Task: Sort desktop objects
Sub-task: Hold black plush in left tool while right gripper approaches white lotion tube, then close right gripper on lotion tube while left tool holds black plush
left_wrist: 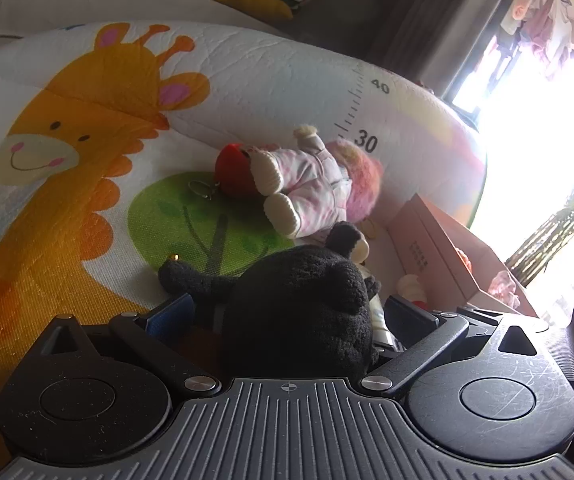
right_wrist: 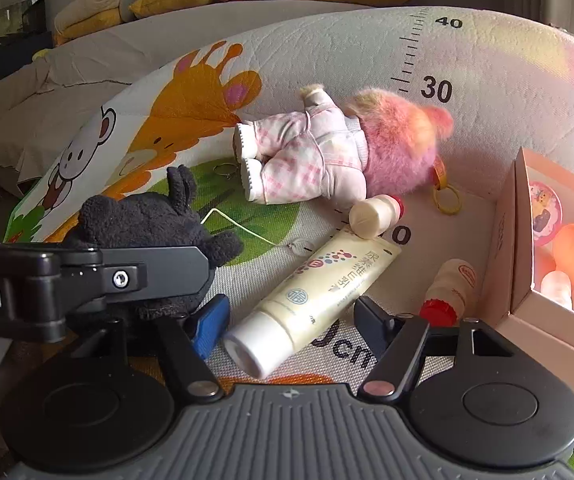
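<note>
The black plush toy (left_wrist: 299, 304) sits between the left gripper (left_wrist: 287, 312)'s fingers on the giraffe mat (left_wrist: 87, 200); whether they've clamped it, I cannot tell. The right gripper (right_wrist: 291, 320) hangs open over the cream tube (right_wrist: 315, 292). This looks like the pick-up step. Next, I'd judge: squeeze, lift, carry to the pink box (right_wrist: 527, 312) beyond the pink-haired doll (right_wrist: 327, 152).
</note>
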### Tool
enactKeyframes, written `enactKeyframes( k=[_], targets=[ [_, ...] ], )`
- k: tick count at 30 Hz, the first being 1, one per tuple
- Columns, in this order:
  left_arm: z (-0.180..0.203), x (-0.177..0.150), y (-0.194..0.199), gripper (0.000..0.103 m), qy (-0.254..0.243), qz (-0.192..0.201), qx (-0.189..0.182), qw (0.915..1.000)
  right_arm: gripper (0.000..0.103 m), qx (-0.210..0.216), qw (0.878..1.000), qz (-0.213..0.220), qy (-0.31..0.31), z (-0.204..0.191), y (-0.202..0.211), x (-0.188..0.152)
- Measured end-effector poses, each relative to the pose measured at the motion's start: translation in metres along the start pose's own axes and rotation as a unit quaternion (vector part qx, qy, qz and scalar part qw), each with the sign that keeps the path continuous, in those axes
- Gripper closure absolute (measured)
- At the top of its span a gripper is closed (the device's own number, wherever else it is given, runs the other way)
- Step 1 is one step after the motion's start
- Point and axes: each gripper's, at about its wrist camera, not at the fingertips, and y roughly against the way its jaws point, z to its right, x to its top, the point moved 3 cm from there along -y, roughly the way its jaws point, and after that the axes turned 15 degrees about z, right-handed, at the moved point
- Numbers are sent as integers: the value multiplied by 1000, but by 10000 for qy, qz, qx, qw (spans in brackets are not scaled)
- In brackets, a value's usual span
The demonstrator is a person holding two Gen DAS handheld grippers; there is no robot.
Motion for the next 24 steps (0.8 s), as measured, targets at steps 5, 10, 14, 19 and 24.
enactKeyframes(
  k=[5, 10, 14, 19, 24],
  targets=[
    [0, 0, 0, 0, -38, 2, 18, 10000, 62, 40, 10000, 38, 44, 13, 20, -7],
    [10, -2, 2, 0, -369, -72, -11, 9993, 70, -64, 9999, 40, -102, 34, 42, -19],
    [21, -6, 4, 0, -681, -120, -151, 9975, 75, -58, 9999, 20, -95, 42, 58, -27],
    [12, -5, 0, 0, -389, -152, 9, 9991, 75, -70, 9998, 11, -167, 41, 50, -22],
    [10, -5, 1, 0, -294, -88, -2, 9995, 65, -62, 9999, 46, -123, 34, 22, -10]
  ],
)
